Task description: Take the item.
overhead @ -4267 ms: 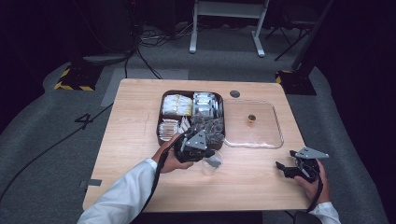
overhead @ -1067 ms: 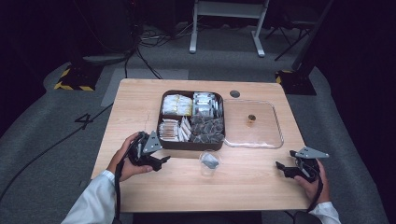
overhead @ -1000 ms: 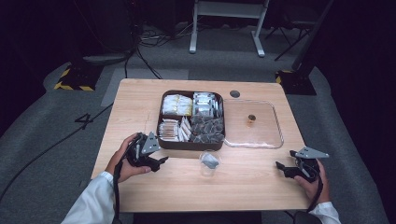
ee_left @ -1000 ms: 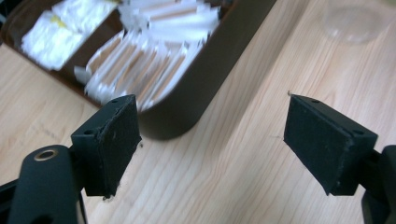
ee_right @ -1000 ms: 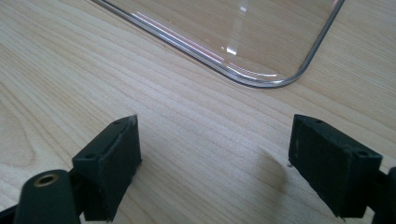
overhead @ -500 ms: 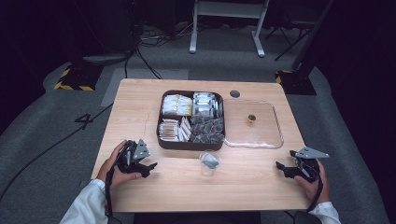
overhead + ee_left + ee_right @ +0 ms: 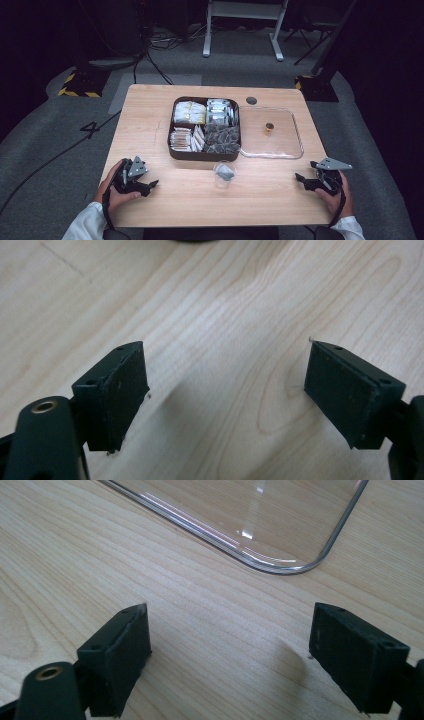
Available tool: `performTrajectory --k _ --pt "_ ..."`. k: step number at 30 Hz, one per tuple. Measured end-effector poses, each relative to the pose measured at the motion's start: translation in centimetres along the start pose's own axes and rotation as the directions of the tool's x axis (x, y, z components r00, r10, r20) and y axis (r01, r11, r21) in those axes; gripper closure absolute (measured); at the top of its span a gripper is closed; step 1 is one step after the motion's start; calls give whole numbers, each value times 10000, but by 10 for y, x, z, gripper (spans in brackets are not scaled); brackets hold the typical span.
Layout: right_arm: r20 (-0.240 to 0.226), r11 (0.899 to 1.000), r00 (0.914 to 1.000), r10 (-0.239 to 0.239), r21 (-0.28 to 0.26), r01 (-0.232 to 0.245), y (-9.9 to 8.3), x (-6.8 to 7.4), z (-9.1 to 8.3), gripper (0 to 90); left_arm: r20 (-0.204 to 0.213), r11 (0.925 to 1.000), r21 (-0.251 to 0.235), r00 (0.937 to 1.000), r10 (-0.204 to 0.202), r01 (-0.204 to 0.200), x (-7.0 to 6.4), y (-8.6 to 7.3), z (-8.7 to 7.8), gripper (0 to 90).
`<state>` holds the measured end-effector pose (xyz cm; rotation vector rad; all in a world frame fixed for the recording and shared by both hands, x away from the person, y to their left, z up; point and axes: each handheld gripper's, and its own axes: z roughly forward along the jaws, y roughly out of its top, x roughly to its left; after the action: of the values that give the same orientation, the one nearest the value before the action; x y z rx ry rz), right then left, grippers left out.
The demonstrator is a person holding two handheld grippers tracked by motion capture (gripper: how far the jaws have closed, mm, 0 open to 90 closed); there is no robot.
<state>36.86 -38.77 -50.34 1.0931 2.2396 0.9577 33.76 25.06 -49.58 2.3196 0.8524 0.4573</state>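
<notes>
The left claw [image 7: 150, 186] rests low at the near left of the wooden surface [image 7: 150, 115], jaws apart with nothing but bare wood between them. The right claw [image 7: 299, 177] sits at the near right, jaws also spread and empty, just short of the corner of a clear lid [image 7: 280, 565]. Between the two, a small clear cup [image 7: 224, 173] stands just in front of a dark tray [image 7: 171, 150] of packets.

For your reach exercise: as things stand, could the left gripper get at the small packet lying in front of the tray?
Probably yes. The left gripper is open and holds nothing, and only bare table lies between it and the packet.
</notes>
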Motion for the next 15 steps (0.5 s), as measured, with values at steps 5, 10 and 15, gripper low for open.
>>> performTrajectory --k 5,10,15 --pt "13 10000 10000 -10 -4 10 0 0 0 171 340 9963 -343 9964 -781 792 6 -14 -2 170" --pt "24 10000 10000 -25 -7 26 0 1 0 171 567 9923 -376 9916 -1160 1182 13 -27 -10 154" --pt "103 9999 9999 -120 -43 120 0 1 0 171 460 9902 -379 9901 -1328 1346 11 -28 -11 154"
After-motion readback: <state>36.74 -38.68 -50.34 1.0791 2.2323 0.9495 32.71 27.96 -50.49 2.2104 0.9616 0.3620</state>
